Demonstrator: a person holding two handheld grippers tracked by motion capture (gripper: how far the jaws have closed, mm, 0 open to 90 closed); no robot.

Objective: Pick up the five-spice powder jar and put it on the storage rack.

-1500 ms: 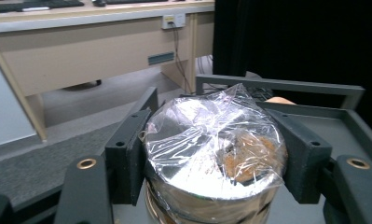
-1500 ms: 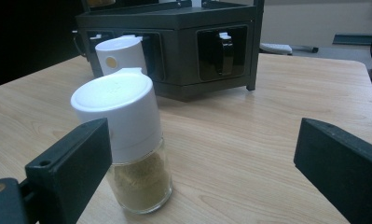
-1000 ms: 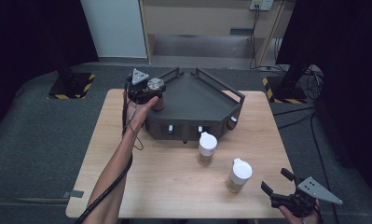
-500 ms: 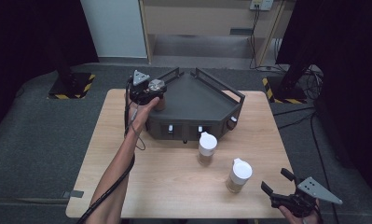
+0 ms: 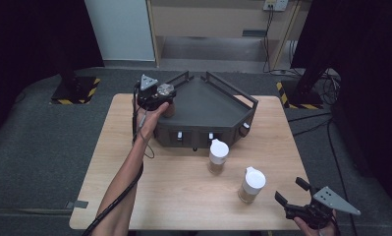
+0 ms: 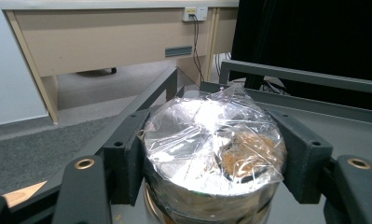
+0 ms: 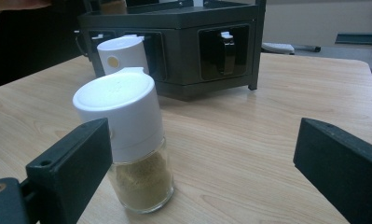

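The left hand-held gripper [image 5: 160, 96] is clamped on a foil-topped jar [image 6: 214, 154] wrapped in clear film, held at the left rear corner of the dark rack [image 5: 218, 105] toward the desk's far edge. Compared with a second ago, almost nothing is changed: the jar is kept in the same spot, so the placement seems unfinished. The right hand-held gripper [image 5: 294, 196] is released, jaws wide, near the desk's [image 5: 110, 162] front right corner, beside a white-capped spice bottle [image 5: 251, 185]; a second bottle [image 5: 217, 156] is set before the rack.
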